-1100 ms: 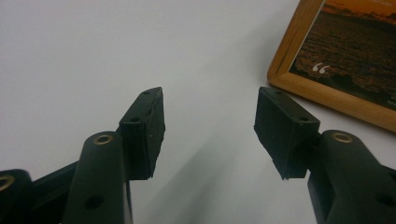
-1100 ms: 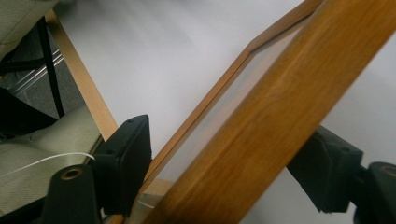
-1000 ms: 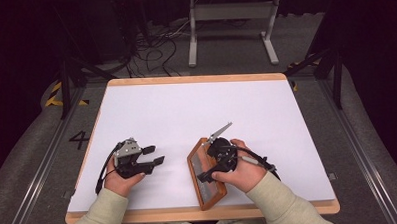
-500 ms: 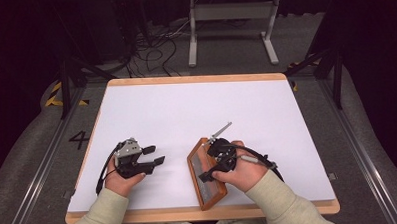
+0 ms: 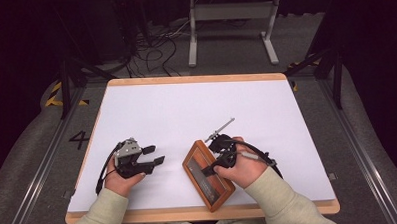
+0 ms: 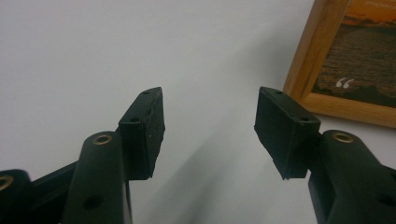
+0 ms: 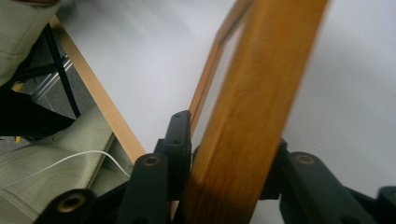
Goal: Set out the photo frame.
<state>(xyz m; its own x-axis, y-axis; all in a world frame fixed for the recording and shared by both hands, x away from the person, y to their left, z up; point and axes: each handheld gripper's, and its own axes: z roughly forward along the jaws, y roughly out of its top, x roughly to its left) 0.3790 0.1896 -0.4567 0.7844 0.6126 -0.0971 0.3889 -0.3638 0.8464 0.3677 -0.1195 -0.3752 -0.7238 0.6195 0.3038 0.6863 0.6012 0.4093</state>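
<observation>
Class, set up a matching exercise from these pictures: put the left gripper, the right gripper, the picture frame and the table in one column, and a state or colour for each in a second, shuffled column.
1. left gripper
2. right gripper
3. picture frame
4. table

a. white top, wooden edge
b. jaws closed on a wooden rail
c. lying flat, wooden border
d. jaws apart, nothing between

Pairs: 1-d, 2-b, 3-c, 4-a

A white quote mark shows on the dark picture in the wooden frame (image 6: 348,60), right of the left claw (image 6: 210,123). A black "4" (image 5: 80,139) sits on the grey floor, left of that claw.
</observation>
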